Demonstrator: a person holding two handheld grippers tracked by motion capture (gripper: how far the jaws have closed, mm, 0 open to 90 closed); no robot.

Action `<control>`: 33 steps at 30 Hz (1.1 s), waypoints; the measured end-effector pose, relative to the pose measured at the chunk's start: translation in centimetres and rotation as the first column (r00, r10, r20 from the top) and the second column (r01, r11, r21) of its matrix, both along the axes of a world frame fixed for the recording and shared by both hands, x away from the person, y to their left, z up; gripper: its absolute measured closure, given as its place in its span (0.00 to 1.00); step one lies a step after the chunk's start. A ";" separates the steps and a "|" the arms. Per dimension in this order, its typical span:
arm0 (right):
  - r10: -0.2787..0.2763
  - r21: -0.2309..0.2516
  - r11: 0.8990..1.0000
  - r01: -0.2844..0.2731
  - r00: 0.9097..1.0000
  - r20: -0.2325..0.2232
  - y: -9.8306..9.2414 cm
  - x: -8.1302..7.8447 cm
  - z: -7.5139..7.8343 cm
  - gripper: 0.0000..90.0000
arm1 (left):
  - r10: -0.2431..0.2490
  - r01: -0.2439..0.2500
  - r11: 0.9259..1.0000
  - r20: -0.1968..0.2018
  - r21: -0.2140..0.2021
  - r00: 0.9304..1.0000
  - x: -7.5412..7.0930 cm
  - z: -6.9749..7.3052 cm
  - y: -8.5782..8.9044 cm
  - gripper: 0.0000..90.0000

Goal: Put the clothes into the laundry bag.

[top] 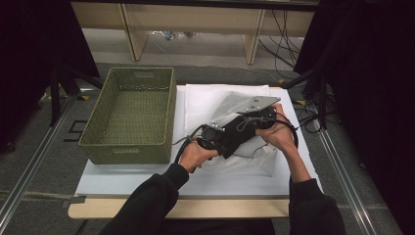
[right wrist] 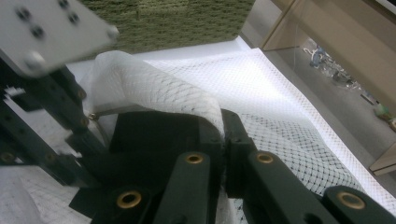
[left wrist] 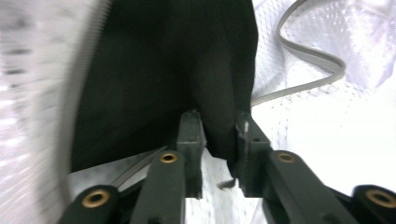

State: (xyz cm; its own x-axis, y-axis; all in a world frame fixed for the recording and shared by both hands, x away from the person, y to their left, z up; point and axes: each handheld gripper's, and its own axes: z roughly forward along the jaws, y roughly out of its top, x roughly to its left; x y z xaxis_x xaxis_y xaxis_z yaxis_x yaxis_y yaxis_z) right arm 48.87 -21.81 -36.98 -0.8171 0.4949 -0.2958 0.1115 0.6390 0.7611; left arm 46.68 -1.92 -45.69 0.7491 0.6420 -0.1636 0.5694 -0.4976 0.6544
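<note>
A white mesh bag [top: 220, 105] lies on the white mat, with a black cloth [top: 235, 134] on it between my two hands. In the left gripper view my left gripper [left wrist: 219, 135] is shut on a fold of the black cloth [left wrist: 154, 70], and the mesh bag [left wrist: 327, 102] with its grey zipper strip [left wrist: 308, 56] lies beyond. My right gripper [right wrist: 224, 135] is shut on the rim of the mesh bag [right wrist: 154, 88], which arches up over the black cloth [right wrist: 154, 128]. From above, my left gripper [top: 222, 139] and right gripper [top: 254, 120] sit close together at the bag.
A green woven basket [top: 127, 147] stands on the left of the white mat [top: 147, 181]; its wall [right wrist: 163, 23] shows behind the bag. The other gripper's grey plate [right wrist: 46, 32] is near at the upper left. Cables [top: 313, 117] lie off the table's right edge.
</note>
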 end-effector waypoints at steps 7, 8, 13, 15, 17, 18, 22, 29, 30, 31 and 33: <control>0.012 -0.007 1.000 -0.012 1.000 0.000 0.1 0.0 -0.1 0.99 | 0.068 -0.067 0.998 0.021 -0.019 0.997 1.9 -1.1 -2.0 0.93; 0.016 -0.011 1.000 -0.016 1.000 -0.002 0.1 -0.1 -0.1 0.99 | 0.088 -0.088 0.996 0.026 -0.023 0.996 2.1 -1.2 -2.4 0.93; 0.007 -0.009 1.000 -0.007 1.000 0.012 0.1 -0.1 -0.1 0.99 | 0.070 -0.072 0.996 0.045 0.044 0.996 3.5 -0.8 -2.5 0.94; 0.006 -0.004 1.000 -0.006 1.000 0.003 0.1 -0.1 -0.1 0.99 | 0.100 -0.101 0.994 0.046 0.035 0.994 3.9 -0.9 -2.5 0.94; 0.007 -0.012 1.000 -0.007 1.000 0.011 0.1 -0.1 -0.2 0.99 | 0.122 -0.124 0.992 0.053 0.032 0.991 4.4 -1.0 -2.3 0.93; 0.014 -0.012 1.000 -0.014 1.000 -0.001 0.2 0.0 -0.3 0.99 | 0.126 -0.128 0.991 0.053 0.038 0.991 4.6 -0.9 -2.2 0.93; 0.006 -0.017 1.000 -0.006 1.000 -0.008 0.2 0.0 -0.6 0.99 | 0.154 -0.155 0.987 0.037 0.030 0.987 5.0 -1.1 -1.6 0.90; 0.009 -0.021 1.000 -0.010 1.000 -0.004 0.2 0.1 -0.6 0.99 | 0.126 -0.127 0.992 0.050 0.023 0.991 2.7 -0.6 -0.5 0.65; 0.011 -0.020 1.000 -0.011 1.000 -0.002 0.2 0.1 -0.6 0.99 | 0.103 -0.104 0.994 0.044 0.035 0.994 2.2 -0.2 0.0 0.61; 0.011 -0.021 1.000 -0.011 1.000 -0.002 0.2 0.1 -0.6 0.99 | 0.107 -0.108 0.994 0.052 0.034 0.993 1.6 0.1 0.4 0.58; 0.006 -0.024 1.000 -0.006 1.000 -0.005 0.2 0.0 -0.6 0.99 | 0.100 -0.102 0.994 0.066 0.035 0.993 0.5 0.8 1.5 0.53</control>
State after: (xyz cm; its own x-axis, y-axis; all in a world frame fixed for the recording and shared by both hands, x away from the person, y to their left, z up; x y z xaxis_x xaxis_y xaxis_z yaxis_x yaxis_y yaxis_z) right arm 48.88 -21.60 -37.59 -0.8213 0.4832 -0.3032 0.1115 0.6574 0.7453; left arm 47.19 -0.43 -44.89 0.6882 0.7197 -0.0918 0.5757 -0.4647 0.6728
